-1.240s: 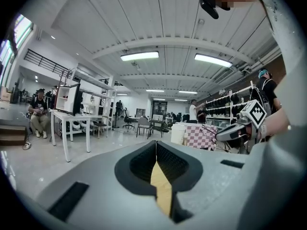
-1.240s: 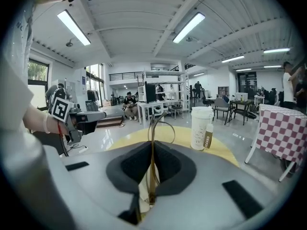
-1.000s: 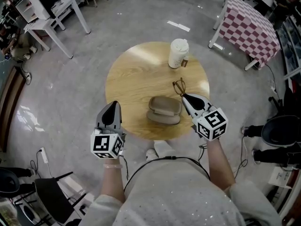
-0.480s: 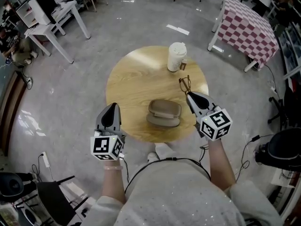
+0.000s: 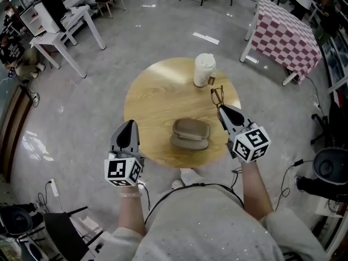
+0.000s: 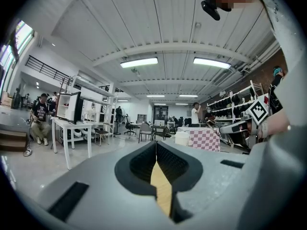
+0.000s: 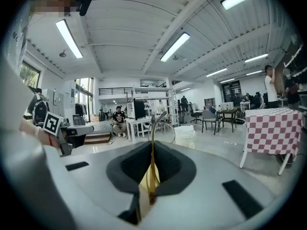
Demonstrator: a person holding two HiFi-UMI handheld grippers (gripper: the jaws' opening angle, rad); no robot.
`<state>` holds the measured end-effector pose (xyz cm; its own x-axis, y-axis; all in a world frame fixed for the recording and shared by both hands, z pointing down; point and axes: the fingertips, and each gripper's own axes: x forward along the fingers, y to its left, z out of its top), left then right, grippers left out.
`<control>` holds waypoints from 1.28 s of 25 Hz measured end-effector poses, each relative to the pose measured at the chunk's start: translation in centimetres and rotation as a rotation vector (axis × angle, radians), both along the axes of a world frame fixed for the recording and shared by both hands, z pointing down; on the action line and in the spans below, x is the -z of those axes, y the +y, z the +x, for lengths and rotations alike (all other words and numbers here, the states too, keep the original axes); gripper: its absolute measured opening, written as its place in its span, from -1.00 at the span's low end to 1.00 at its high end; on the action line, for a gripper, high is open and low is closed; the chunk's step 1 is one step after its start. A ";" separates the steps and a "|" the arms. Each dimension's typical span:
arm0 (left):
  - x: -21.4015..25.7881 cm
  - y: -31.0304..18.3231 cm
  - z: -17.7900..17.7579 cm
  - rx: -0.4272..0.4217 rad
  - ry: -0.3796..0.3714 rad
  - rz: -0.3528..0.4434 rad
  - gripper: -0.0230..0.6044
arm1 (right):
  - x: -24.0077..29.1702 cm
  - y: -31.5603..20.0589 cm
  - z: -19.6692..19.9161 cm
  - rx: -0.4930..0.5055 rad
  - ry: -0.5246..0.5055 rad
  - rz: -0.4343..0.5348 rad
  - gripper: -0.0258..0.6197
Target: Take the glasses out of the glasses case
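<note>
A grey-brown glasses case (image 5: 190, 134) lies on the near half of the round wooden table (image 5: 152, 97), its lid ajar. The thin-framed glasses (image 5: 218, 95) hang in the air to the right of the case, above the table's right edge. My right gripper (image 5: 223, 109) is shut on one of their temples. In the right gripper view the temple (image 7: 152, 143) runs up between the closed pads and the lens rims (image 7: 165, 128) stand beyond them. My left gripper (image 5: 129, 126) hovers at the table's near left edge, shut and holding nothing (image 6: 156, 150).
A white lidded cup (image 5: 204, 69) with a small tag stands at the table's far side, close behind the glasses. A red-checked table (image 5: 285, 34) is at the far right and white desks (image 5: 60, 20) at the far left. Chairs and cables lie on the floor around me.
My right gripper has lifted the glasses and carried them farther from the case, toward the cup. The left gripper has stayed where it was.
</note>
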<state>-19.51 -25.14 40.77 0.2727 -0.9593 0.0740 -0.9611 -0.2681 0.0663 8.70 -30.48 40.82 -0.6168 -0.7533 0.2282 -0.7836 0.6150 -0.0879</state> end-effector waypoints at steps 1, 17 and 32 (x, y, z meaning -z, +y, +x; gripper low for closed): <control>0.0 0.0 0.0 0.001 0.000 0.001 -0.91 | 0.1 -0.1 0.0 -0.002 -0.001 0.004 -0.85; 1.3 -0.5 0.0 0.003 -0.007 0.029 -0.91 | 1.6 -0.5 1.2 -0.042 -0.043 0.043 -0.86; 1.4 -1.0 0.5 -0.001 -0.008 0.045 -0.91 | 1.9 -1.0 2.4 -0.070 -0.074 0.058 -0.85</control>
<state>-19.05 -26.19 39.33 0.2733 -0.9614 0.0325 -0.9613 -0.2717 0.0463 11.14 -31.50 38.88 -0.5760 -0.8057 0.1384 -0.8174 0.5649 -0.1133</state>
